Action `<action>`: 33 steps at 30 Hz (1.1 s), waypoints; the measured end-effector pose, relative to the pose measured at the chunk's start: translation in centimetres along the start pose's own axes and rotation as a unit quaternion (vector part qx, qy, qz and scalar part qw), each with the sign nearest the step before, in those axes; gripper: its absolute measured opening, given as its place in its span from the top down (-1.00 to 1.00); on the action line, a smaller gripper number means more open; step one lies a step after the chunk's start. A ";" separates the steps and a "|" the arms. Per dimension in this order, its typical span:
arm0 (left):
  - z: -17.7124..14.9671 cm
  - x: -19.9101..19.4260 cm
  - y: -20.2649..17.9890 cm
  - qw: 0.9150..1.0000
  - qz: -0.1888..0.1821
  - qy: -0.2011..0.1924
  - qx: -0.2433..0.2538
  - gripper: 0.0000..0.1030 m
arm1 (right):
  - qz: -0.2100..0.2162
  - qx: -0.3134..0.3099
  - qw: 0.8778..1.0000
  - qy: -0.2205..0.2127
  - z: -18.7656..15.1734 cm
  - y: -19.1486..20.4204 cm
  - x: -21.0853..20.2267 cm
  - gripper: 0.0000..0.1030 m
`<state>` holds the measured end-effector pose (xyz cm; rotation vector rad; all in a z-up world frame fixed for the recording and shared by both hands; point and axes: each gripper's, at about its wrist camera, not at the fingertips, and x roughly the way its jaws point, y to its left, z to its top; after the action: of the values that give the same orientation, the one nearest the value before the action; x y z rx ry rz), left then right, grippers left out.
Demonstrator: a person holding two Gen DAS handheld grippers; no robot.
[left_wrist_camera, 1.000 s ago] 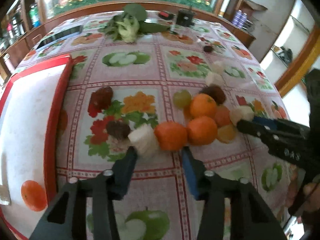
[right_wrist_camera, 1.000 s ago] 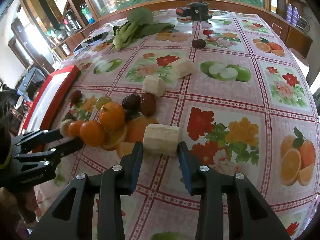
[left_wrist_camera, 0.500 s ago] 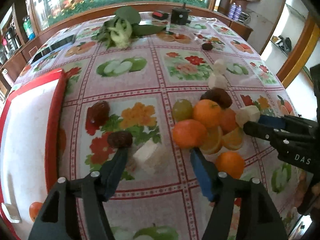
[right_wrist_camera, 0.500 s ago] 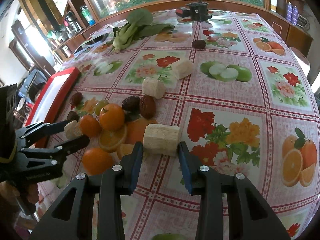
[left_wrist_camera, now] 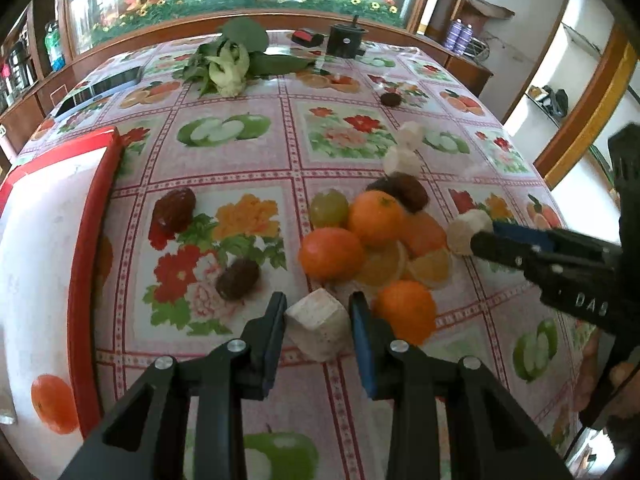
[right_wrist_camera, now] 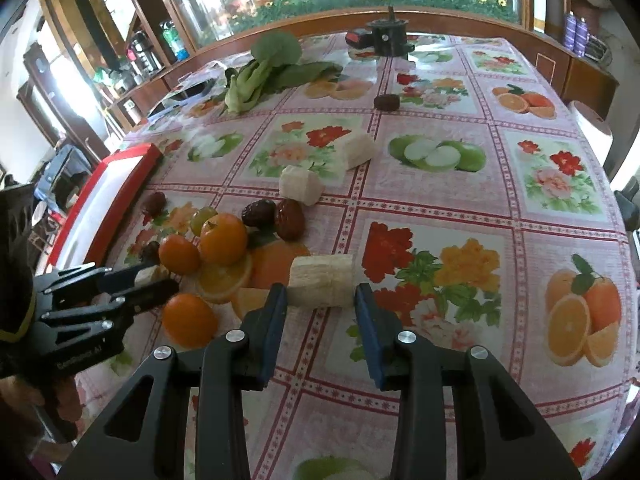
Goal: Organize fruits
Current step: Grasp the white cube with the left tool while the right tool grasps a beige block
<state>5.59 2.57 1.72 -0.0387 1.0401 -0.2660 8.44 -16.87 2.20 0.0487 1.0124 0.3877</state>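
The left gripper point(left_wrist_camera: 318, 322) has closed onto a pale banana chunk point(left_wrist_camera: 318, 330) it only straddled a second ago, beside the red tray point(left_wrist_camera: 86, 240). The right gripper point(right_wrist_camera: 320, 306) still clamps, apparently, another banana piece point(right_wrist_camera: 322, 280) farther from the tray. Sorting looks barely begun.

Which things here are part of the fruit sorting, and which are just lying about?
Job: banana chunks, oranges, orange slices, grape, dates, red tray.

Lying about: greens, black pot, tablet.
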 end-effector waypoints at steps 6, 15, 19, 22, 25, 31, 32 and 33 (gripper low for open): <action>-1.7 -0.9 -1.3 1.000 0.000 0.004 0.015 0.33 | -0.005 0.007 1.000 0.007 -1.1 -0.4 -0.3 0.33; -3.4 -1.9 -2.1 1.000 0.009 0.007 0.020 0.32 | -0.002 0.031 0.999 0.024 -2.1 -1.0 -0.2 0.32; -3.6 -2.0 -1.9 1.000 0.005 0.007 0.011 0.32 | -0.007 0.025 0.999 0.023 -1.4 -0.6 0.4 0.26; -3.8 -1.9 -1.6 1.000 -0.002 0.002 0.004 0.30 | -0.022 -0.002 0.999 0.024 -1.0 0.4 1.0 0.08; -3.9 -1.9 -1.5 1.000 -0.006 -0.005 0.006 0.30 | -0.064 -0.040 0.997 0.019 -1.1 1.4 1.5 0.28; -4.4 -2.3 -1.0 1.000 -0.019 -0.013 -0.004 0.32 | -0.051 -0.013 0.999 0.011 -1.9 0.6 0.4 0.29; -4.5 -2.4 -0.9 1.000 -0.019 -0.013 -0.005 0.32 | -0.044 -0.006 0.999 0.006 -2.2 0.4 -0.1 0.29; -4.6 -2.5 -1.0 1.000 -0.017 -0.013 -0.005 0.32 | -0.041 -0.002 0.999 0.002 -2.5 0.3 -0.6 0.29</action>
<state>0.26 2.66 1.66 -0.0673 1.0163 -0.2902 5.99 -17.14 1.46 0.0019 1.0143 0.3144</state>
